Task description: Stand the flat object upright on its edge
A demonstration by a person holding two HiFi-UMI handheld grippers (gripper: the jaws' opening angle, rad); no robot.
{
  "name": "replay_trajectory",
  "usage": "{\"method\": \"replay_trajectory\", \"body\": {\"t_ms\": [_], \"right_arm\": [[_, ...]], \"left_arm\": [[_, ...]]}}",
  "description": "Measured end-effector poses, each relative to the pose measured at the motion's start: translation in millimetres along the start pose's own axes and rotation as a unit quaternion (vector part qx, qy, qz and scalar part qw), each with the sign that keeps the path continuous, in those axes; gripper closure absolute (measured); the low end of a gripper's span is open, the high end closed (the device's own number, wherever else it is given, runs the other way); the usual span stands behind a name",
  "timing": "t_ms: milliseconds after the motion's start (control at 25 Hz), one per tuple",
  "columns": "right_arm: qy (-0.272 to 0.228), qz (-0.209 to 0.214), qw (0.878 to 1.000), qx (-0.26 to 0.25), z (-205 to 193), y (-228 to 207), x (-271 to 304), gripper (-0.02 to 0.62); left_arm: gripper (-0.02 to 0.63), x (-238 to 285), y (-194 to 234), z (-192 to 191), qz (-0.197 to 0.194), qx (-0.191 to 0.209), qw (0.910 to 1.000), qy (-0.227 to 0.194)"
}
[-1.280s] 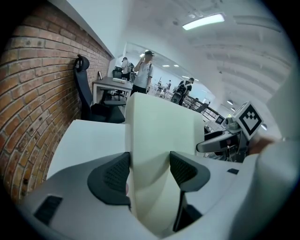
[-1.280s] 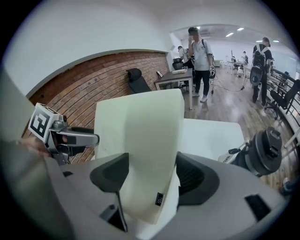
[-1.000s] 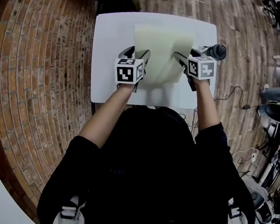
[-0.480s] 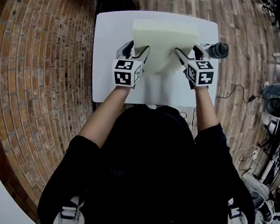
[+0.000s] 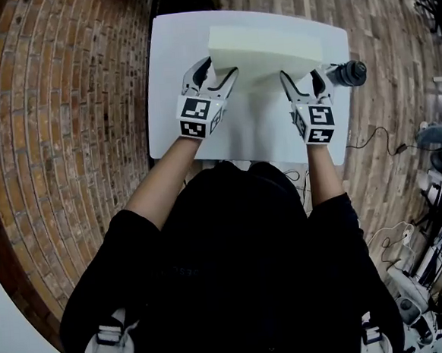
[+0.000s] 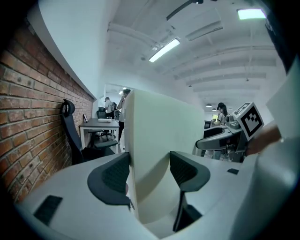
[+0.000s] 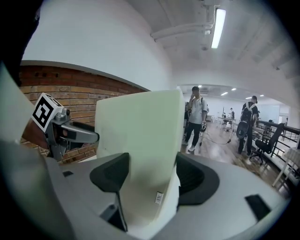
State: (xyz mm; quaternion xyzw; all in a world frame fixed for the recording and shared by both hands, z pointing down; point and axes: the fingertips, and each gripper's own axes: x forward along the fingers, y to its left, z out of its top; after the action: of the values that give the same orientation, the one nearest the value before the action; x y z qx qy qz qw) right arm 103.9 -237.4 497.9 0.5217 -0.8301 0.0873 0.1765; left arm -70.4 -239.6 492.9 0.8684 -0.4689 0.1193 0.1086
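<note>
Cream foam slab (image 5: 268, 50) is seen raised steeply over the far half of a white table (image 5: 169, 84), its thick upper edge turned toward the head camera; whether the lower edge rests on the tabletop cannot be told. The slab's near left corner is clamped by the left gripper (image 5: 214, 75), and its near right corner by the right gripper (image 5: 300, 83). In the left gripper view the slab (image 6: 159, 136) is shown close to vertical between the dark pads of the left gripper (image 6: 149, 172), with the foam pinched in where the pads press. In the right gripper view the slab (image 7: 140, 136) is held likewise by the right gripper (image 7: 151, 176), both pads against its faces, and a small label (image 7: 159, 197) is noted on its near edge. A dark cylindrical object (image 5: 348, 73) is recorded at the table's right edge, just beside the right gripper. A brick wall (image 5: 66, 146) is noted to the left.
</note>
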Motion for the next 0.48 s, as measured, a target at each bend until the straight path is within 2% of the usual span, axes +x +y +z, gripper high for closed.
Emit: {"method": "replay_trajectory", "body": {"t_ms": [200,480], "right_arm": [[-0.019,-0.018,0.999,-0.019,-5.4,6.4,-5.0,0.272],[-0.024,-0.035,0.998,-0.035,-24.6,16.6,-10.0,0.272]], "left_arm": [[0.324,-5.6,-0.9,-5.7,-0.006,0.026,0.9995,-0.017],[0.325,-13.6,-5.5,-24.7,-0.004,0.061,0.998,-0.016]]}}
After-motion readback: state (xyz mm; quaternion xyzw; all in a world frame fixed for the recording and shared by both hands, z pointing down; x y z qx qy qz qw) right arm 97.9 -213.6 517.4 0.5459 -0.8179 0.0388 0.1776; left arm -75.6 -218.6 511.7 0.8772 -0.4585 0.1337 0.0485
